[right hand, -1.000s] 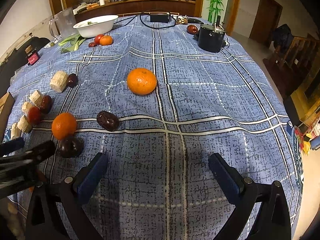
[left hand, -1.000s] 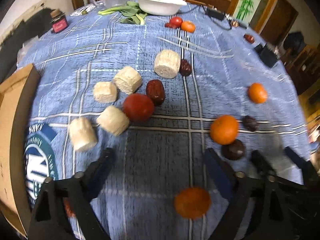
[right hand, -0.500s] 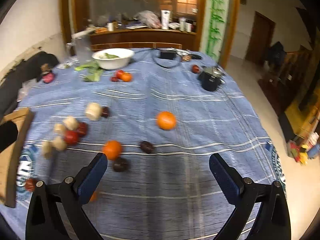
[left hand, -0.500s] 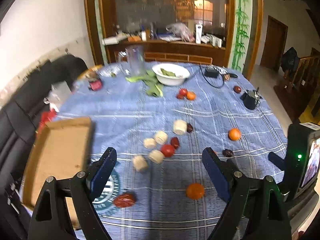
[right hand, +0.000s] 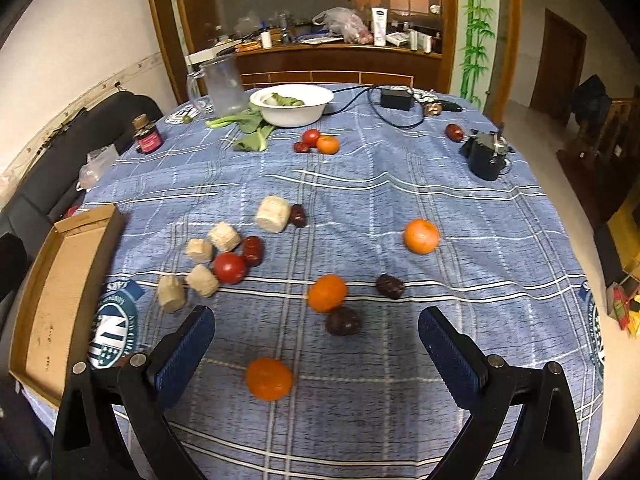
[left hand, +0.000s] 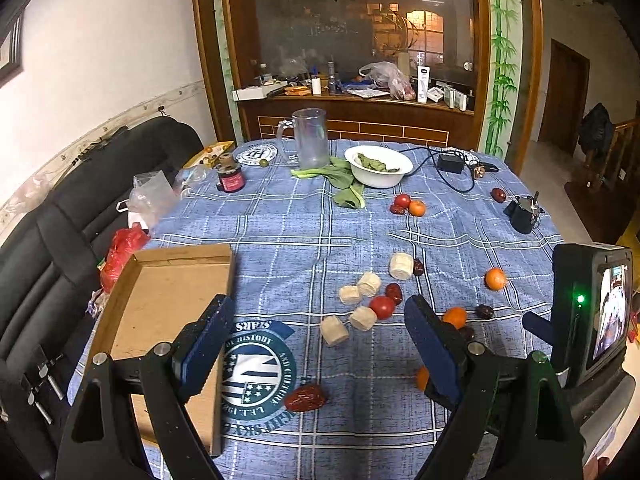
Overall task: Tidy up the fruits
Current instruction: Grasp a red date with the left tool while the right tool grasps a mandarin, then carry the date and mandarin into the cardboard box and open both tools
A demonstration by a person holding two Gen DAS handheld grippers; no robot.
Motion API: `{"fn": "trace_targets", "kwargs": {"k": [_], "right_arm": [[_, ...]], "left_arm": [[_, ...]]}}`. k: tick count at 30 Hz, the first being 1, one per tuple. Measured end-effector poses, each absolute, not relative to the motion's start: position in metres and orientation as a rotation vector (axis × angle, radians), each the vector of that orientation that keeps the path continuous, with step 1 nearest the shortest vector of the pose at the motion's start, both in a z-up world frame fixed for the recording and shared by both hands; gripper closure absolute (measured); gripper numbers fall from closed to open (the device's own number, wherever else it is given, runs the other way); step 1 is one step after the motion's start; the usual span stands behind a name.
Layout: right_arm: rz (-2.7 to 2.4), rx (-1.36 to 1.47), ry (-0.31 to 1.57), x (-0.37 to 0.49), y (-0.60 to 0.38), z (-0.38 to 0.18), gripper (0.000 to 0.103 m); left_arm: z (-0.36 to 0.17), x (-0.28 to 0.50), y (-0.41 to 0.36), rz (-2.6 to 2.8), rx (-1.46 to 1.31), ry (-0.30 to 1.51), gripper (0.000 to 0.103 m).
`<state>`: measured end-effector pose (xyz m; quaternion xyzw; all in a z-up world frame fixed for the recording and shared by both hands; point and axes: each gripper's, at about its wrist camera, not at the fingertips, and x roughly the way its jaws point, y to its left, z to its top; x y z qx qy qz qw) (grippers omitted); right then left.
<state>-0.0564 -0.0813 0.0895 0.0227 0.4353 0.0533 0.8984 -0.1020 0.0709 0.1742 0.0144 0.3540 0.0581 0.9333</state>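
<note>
2 grippers hang over the blue checked cloth [right hand: 460, 208], both with jaws wide apart and nothing between the pads. The left gripper [left hand: 318, 344] sits above the round logo; its right finger [left hand: 434, 354] hides most of 1 orange [left hand: 421, 378] and part of a dark fruit [left hand: 467, 333]. Beside it, a second orange [left hand: 455, 316] shows nearly whole. The right gripper [right hand: 316, 354] frames an orange [right hand: 269, 378], slightly blurred, lying on the cloth below a dark plum-like fruit [right hand: 343, 321] that touches another orange [right hand: 327, 293].

5 pale cylinders sit in a loose cluster with a tomato [right hand: 229, 267] and red dates; what the cylinders are I cannot tell. A fourth orange [right hand: 421, 236] lies apart to the right. 1 wrinkled red date [left hand: 306, 398] rests by the logo's edge. The cardboard tray [left hand: 160, 304] at the cloth's left is partly covered by the left finger. In the left view, the right gripper's body with its screen [left hand: 610, 312] blocks the table's right edge.
</note>
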Motion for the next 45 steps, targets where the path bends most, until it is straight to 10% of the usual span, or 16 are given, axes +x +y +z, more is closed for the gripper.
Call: {"fn": "trace_targets", "kwargs": {"k": [25,31,35,45], "right_arm": [[0.046,0.165,0.982,-0.055,-0.128,0.059,0.001],[0.140,0.165,1.044,-0.061,-0.119,0.043,0.017],[0.260,0.111,1.069,-0.066,-0.091,0.035,0.026],[0.307,0.052,1.107,-0.060,-0.065,0.018,0.027]], "left_arm": [[0.119,-0.081,0.162,0.173,-0.177,0.924,0.016],[0.078,-0.086,0.145,0.033,-0.177,1.036,0.016],[0.056,-0.082,0.127,-0.103,-0.201,1.112,0.051],[0.036,-0.070,0.120,-0.110,-0.075,1.133,0.053]]}}
